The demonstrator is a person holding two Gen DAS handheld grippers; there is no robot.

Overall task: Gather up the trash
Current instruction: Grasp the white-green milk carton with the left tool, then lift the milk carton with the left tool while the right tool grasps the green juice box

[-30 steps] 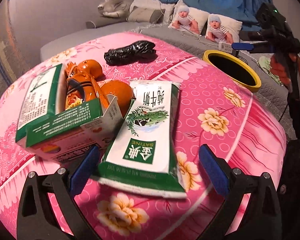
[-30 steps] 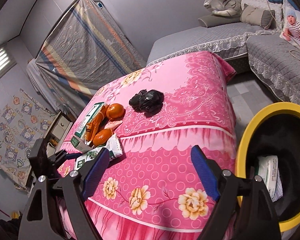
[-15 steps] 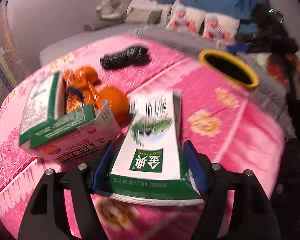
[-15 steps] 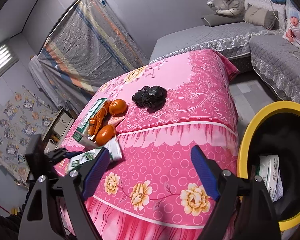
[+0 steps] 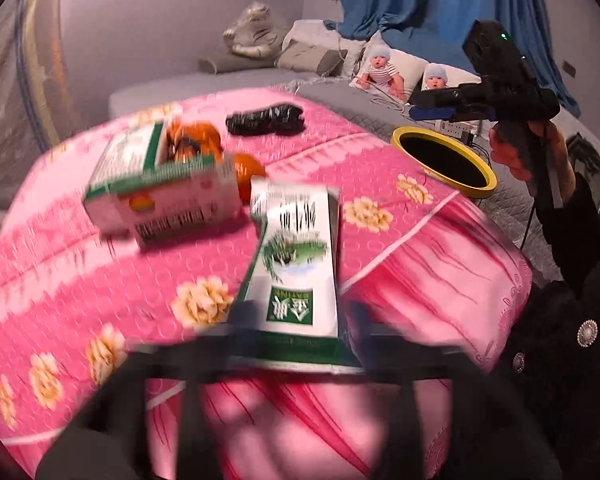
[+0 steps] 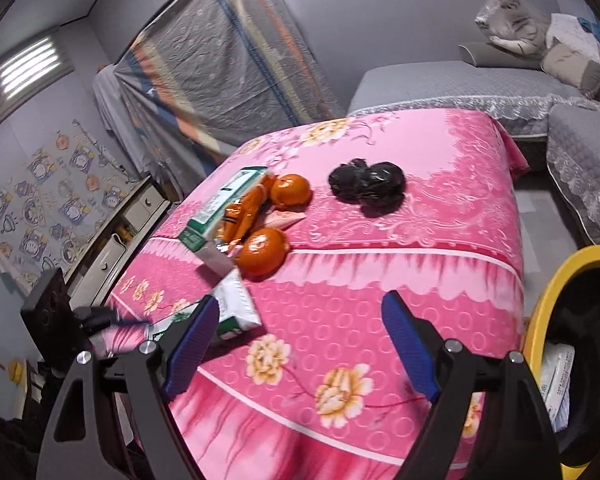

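A green-and-white milk carton lies flat on the pink flowered cloth, its near end between the blurred fingers of my left gripper. The jaws are opening, and the pads seem to stand just off the carton's sides. From the right wrist view the carton sits near the table's edge by the left gripper. My right gripper hangs open and empty over the table's corner. The yellow-rimmed black bin stands at its right, with a white packet inside.
An opened green-and-white box, an orange wrapper and two oranges lie mid-table. A crumpled black bag lies farther back. A grey sofa runs behind the table. Drawers stand at the left.
The left gripper closed around the carton and drew it toward the near edge, away from the opened box; its fingers now stand wider. The right gripper rolled and swung left along the table.
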